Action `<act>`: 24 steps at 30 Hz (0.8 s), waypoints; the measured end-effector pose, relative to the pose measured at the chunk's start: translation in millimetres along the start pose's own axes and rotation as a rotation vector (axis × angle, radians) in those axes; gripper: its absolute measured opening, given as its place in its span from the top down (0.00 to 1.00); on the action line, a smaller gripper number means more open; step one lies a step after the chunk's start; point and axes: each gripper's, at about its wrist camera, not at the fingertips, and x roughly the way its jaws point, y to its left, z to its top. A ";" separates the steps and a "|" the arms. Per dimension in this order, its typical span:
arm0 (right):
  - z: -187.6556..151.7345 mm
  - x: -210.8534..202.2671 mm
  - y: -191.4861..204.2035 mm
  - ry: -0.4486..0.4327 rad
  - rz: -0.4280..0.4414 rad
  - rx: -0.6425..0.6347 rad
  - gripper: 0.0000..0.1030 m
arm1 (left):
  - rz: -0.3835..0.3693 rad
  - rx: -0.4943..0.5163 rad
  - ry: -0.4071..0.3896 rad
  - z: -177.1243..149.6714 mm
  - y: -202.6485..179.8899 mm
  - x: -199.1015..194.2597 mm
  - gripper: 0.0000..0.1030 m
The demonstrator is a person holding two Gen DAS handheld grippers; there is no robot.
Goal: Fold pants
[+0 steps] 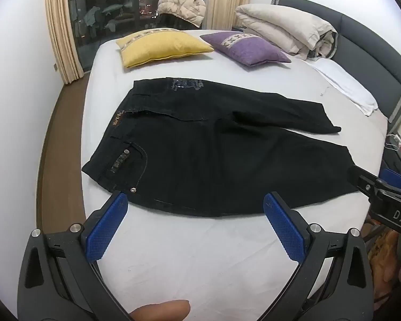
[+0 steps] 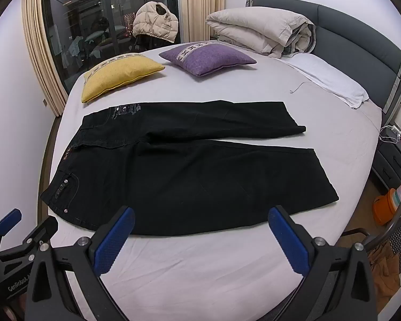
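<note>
Black pants [image 1: 205,149] lie flat on the white bed, waist at the left, both legs running right, spread apart at the hems. They also show in the right wrist view [image 2: 189,171]. My left gripper [image 1: 195,200] is open with blue pads, hovering just above the near edge of the pants by the waist and near leg. My right gripper [image 2: 200,214] is open and empty, above the near edge of the near leg. The right gripper also shows at the right edge of the left wrist view [image 1: 382,187]; the left gripper shows at the lower left of the right wrist view [image 2: 21,227].
A yellow pillow [image 1: 160,45] and a purple pillow [image 1: 248,48] lie beyond the pants. A folded beige duvet [image 1: 286,29] sits by the dark headboard [image 1: 371,48]. A white towel [image 1: 344,85] lies at the right. The bed edge [image 1: 88,187] drops to the floor at left.
</note>
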 end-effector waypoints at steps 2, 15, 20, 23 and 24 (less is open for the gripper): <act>0.1 -0.4 -0.4 -0.002 0.002 0.002 0.00 | 0.018 0.022 -0.014 -1.2 -1.6 -0.7 0.00; -0.2 0.3 3.6 0.001 -0.006 -0.018 0.00 | 0.058 0.036 -0.020 -2.6 -6.8 -0.3 0.00; -0.1 0.3 4.0 0.002 -0.009 -0.019 0.00 | 0.059 0.029 -0.017 -2.4 -5.5 0.4 0.00; -1.9 2.3 5.8 0.006 -0.011 -0.021 0.00 | 0.060 0.022 -0.011 -2.4 -1.0 1.6 0.00; -3.4 4.1 7.6 0.008 -0.012 -0.023 0.00 | 0.059 0.022 -0.010 -2.2 -0.8 2.2 0.00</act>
